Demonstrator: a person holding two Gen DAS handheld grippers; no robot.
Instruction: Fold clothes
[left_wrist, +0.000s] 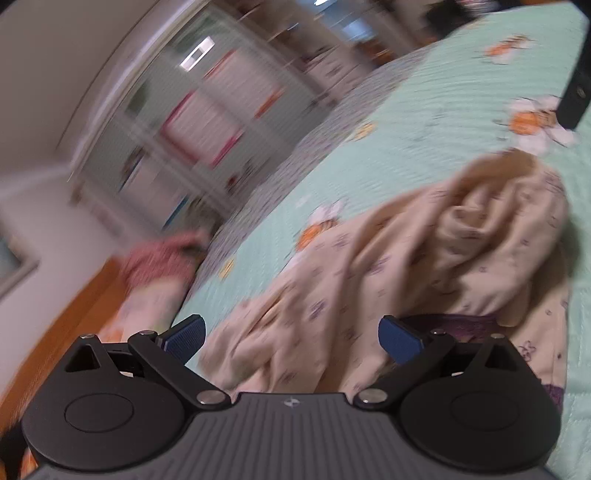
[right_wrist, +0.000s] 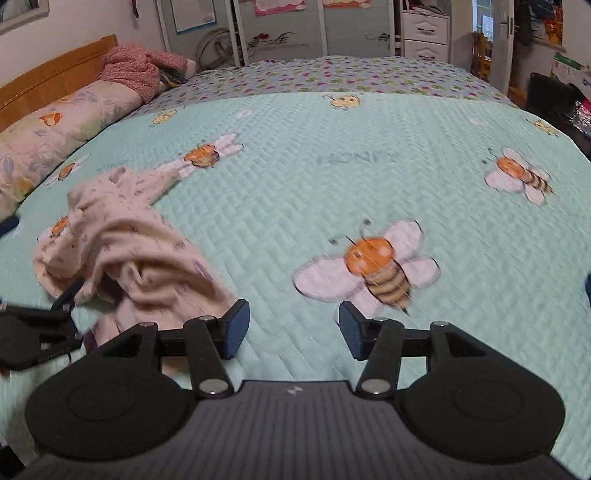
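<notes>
A crumpled cream garment with small purple prints (left_wrist: 424, 258) lies in a heap on the mint bee-print bedspread (left_wrist: 424, 103). My left gripper (left_wrist: 291, 338) is open and empty, hovering just over the garment's near edge; the view is motion-blurred. In the right wrist view the same garment (right_wrist: 136, 251) lies at the left with one sleeve stretched toward the headboard. My right gripper (right_wrist: 293, 330) is open and empty above bare bedspread (right_wrist: 332, 177), to the right of the garment. The left gripper's black body (right_wrist: 33, 332) shows at the left edge beside the garment.
A pink garment (right_wrist: 140, 66) lies on a floral pillow (right_wrist: 62, 125) by the wooden headboard (right_wrist: 48, 74). Wardrobes and white drawers (right_wrist: 424, 33) stand beyond the bed's far edge. Dark clutter (right_wrist: 561, 99) sits off the bed's right side.
</notes>
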